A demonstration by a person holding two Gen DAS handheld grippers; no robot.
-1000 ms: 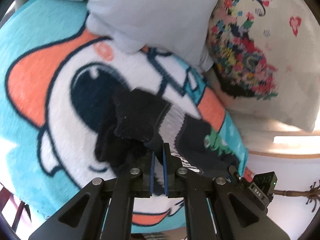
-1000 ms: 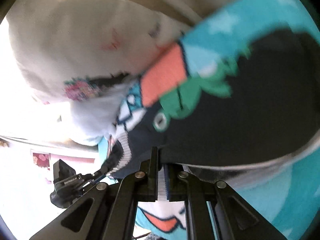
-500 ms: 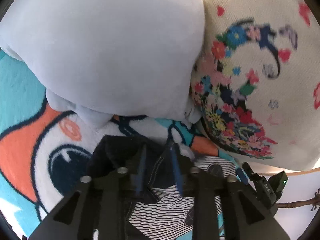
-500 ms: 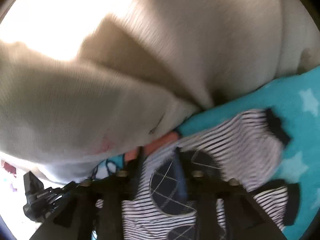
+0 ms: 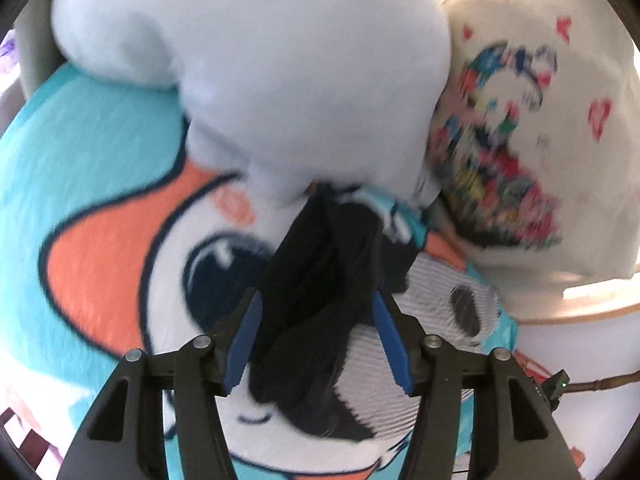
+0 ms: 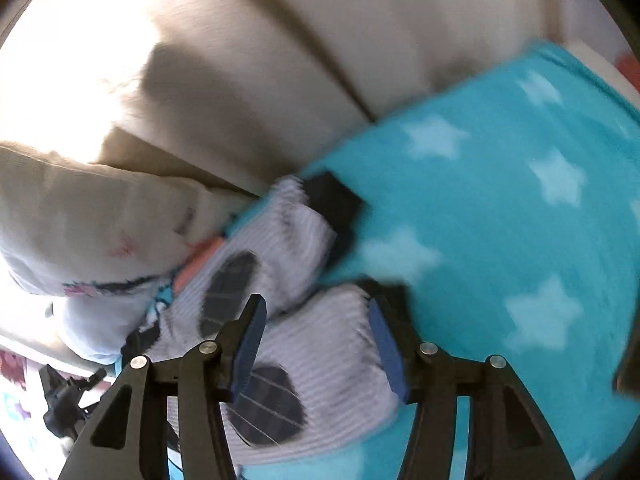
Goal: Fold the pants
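Observation:
The pants are striped white and dark with dark oval patches and black trim. They lie on a turquoise cartoon blanket (image 5: 96, 152). In the left wrist view their black waist part (image 5: 320, 280) lies bunched between the fingers of my left gripper (image 5: 316, 316), which is open. The striped part (image 5: 432, 312) spreads to the right. In the right wrist view the striped legs (image 6: 320, 360) with black cuffs (image 6: 336, 204) lie under my right gripper (image 6: 316, 320), which is open and holds nothing.
A pale blue plush cushion (image 5: 256, 60) and a cream pillow with flower print (image 5: 532, 140) lie just beyond the pants. Beige cushions (image 6: 248, 60) stand behind the starred blanket (image 6: 520, 200). The other gripper (image 6: 64, 396) shows at lower left.
Both grippers were shut on the pants a second ago and have opened. The pants have been laid down on the blanket and both grippers have pulled back slightly.

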